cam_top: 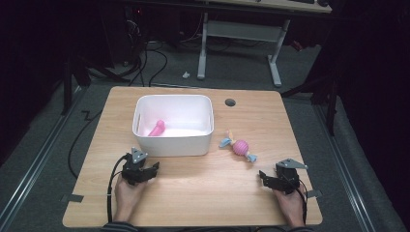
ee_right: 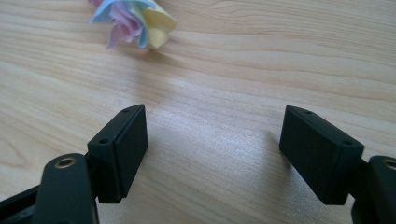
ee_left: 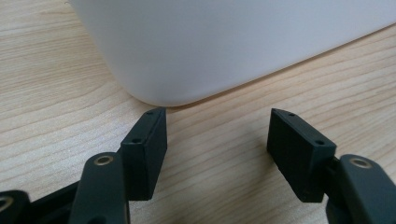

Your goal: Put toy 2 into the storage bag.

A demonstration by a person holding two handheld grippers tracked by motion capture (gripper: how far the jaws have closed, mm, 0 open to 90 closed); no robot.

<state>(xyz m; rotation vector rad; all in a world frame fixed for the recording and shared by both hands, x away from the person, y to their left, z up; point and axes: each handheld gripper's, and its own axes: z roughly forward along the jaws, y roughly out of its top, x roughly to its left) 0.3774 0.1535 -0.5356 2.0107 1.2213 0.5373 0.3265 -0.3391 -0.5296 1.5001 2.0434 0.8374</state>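
At six o'clock on the wooden table (cam_top: 193,193) my two hands come in from the near edge, each holding a gripper low over the wood. Toward seven o'clock sits my left gripper (cam_top: 153,169), its jaws spread with nothing but bare grain between them; in the left gripper view (ee_left: 217,135) they point at the rounded near corner of the white bin (ee_left: 233,46), which stands just beyond the tips without touching them. Toward five o'clock my right gripper (cam_top: 262,177) rests with its jaws spread wide as well, empty, and in the right gripper view (ee_right: 212,135) the frilled pastel end of the candy-shaped toy (ee_right: 133,18) lies ahead at eleven o'clock. Farther out, right of centre, that pink candy-shaped toy (cam_top: 240,147) lies flat on the table, just beside the bin's right wall but apart from it. Inside the white bin (cam_top: 171,145), at about eleven o'clock, a pink toy (cam_top: 157,128) lies on the floor
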